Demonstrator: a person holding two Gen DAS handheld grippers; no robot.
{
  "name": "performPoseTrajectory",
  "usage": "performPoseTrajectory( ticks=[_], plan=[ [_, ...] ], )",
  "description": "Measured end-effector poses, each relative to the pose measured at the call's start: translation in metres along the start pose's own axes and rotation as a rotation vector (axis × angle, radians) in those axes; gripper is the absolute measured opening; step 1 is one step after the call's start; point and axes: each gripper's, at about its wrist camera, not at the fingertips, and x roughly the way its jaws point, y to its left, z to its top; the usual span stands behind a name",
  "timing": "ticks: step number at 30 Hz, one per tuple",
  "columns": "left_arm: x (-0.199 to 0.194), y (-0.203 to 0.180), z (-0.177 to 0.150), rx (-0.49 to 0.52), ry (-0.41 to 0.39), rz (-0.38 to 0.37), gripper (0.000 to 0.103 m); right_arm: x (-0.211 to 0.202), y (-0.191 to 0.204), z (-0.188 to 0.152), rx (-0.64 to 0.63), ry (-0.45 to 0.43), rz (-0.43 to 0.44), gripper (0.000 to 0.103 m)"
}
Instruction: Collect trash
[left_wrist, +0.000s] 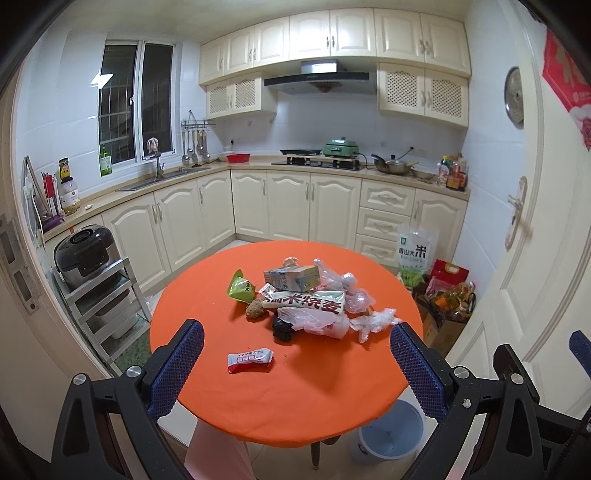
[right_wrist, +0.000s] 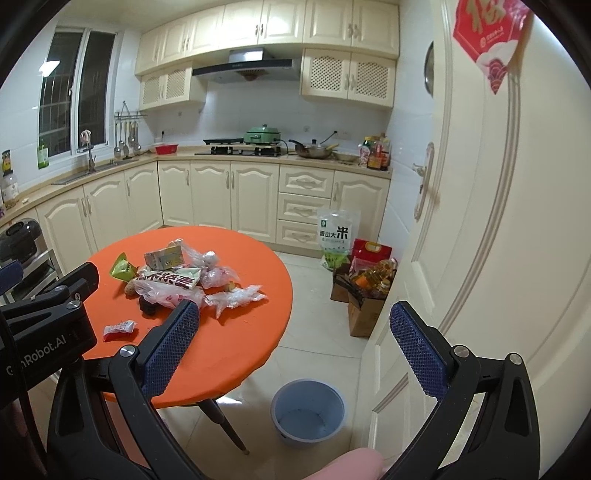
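Orange cloth covered the round tabletop (left_wrist: 314, 398), and everything you had to collect lay on it. Your left tongs (left_wrist: 295, 354) were spread wide and empty, held above the near edge of the tabletop, with a small red and white wrapper (left_wrist: 250, 361) lying between their blue pads, apart from the rest. Farther across the tabletop from that wrapper sat the main heap: a green packet (left_wrist: 241, 287) on its left side, a flattened drink carton (left_wrist: 291, 277) at the back, a long white wrapper (left_wrist: 306, 301) with red lettering across the middle, a brown lump (left_wrist: 255, 309) and a black scrap (left_wrist: 282, 330) at the front, and crumpled clear plastic bags (left_wrist: 347, 295) to the right. Your right tongs (right_wrist: 295, 345) were also spread wide and held nothing; they hung off the right edge of the tabletop, over the tiled floor. A blue bin (right_wrist: 308, 410) stood on the floor just beside the tabletop's near right edge, close to one of its legs, and looked nearly empty.
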Motion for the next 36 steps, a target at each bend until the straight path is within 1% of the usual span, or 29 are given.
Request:
performPoseTrajectory(
  ticks=[18, 29, 32, 36],
  plan=[
    [0.001, 0.001, -0.001, -0.005, 0.002, -0.005, 0.099, -0.001, -0.002, 0.0, 0.009, 0.005, -0.015, 0.103],
    [0.011, -0.002, 0.0, 0.032, 0.028, -0.053, 0.099, -0.002, -0.007, -0.007, 0.037, 0.038, -0.08, 0.103],
    [0.016, 0.001, 0.001, 0.039, 0.035, -0.063, 0.099, -0.002, -0.007, -0.008, 0.044, 0.05, -0.106, 0.103],
    [0.024, 0.013, 0.001, 0.049, 0.058, -0.071, 0.099, -0.001, -0.001, -0.006, 0.061, 0.063, -0.11, 0.103]
  ],
)
